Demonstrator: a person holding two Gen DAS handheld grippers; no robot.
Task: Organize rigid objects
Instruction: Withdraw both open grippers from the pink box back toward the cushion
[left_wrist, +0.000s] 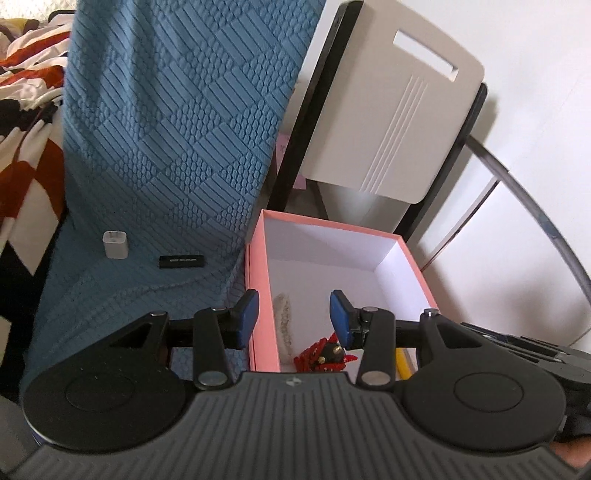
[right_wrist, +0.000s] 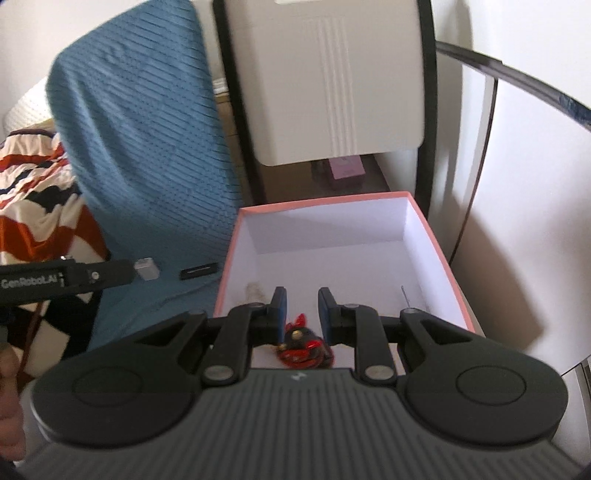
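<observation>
Blue-padded fingers (left_wrist: 246, 318) of the left gripper (left_wrist: 293, 319) stand wide apart and hold nothing; one pad hangs over the pink box's (left_wrist: 258, 295) left wall, the other over its white floor. Between them, down inside the box, lie a pale beaded string (left_wrist: 285, 325) along the left wall and a red-and-black toy (left_wrist: 325, 352) near the front wall, with a yellow stick (left_wrist: 404, 365) to the right of the toy.

The right gripper (right_wrist: 302, 314) also carries nothing, its jaws parted to a middling gap, poised over the front of the same box (right_wrist: 229, 258) with the toy (right_wrist: 301, 347) directly below the gap. A thin pin-like item (right_wrist: 405, 295) lies by the box's right wall.

What seems left to gather sits outside the box, to its left on the blue textured cover (left_wrist: 166, 129): a white charger block (left_wrist: 115, 244) and a black slim stick (left_wrist: 181, 261), perhaps a USB drive. The stick lies closer to the box than the block does, just off its left wall, and its long axis runs roughly crosswise to the box's left wall, pointing towards it. Both items lie forward and left of the left fingers, while the right gripper has the whole box between itself and them. In the right wrist view the left tool's black body (right_wrist: 66, 278) already reaches in beside the block (right_wrist: 147, 268). My judgement is that the left hand is the nearer one, and closing across the stick's (right_wrist: 199, 271) narrow width would need the jaws turned square to that axis.
</observation>
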